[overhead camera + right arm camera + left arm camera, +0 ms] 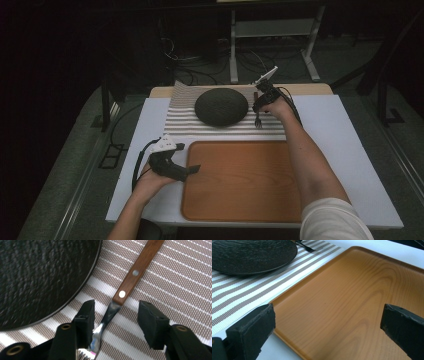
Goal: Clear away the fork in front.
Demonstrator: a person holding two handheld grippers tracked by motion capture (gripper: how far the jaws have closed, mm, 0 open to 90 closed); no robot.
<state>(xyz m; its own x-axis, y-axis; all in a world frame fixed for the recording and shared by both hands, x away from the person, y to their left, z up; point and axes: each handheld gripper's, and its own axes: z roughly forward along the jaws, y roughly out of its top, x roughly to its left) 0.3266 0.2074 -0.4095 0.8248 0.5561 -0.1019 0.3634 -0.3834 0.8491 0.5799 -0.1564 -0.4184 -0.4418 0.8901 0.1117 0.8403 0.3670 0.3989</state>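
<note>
A fork with a wooden handle [135, 272] and metal neck lies on a striped placemat [175, 285], just right of a dark round plate [221, 106]. My right gripper [117, 312] stands low over the fork [258, 121], one jaw on each side of the metal neck, with gaps between pads and metal. Down at the left, my left gripper [192, 170] hovers open over the left rim of a wooden tray [240, 180]. Nothing is between its jaws; the left gripper [328, 317] looks across the tray [352, 302] toward the plate [252, 255].
The placemat [220, 131] lies at the far middle of the white table [345, 150], with the tray directly in front of it. Beyond the table are cables and a metal frame on a dark floor.
</note>
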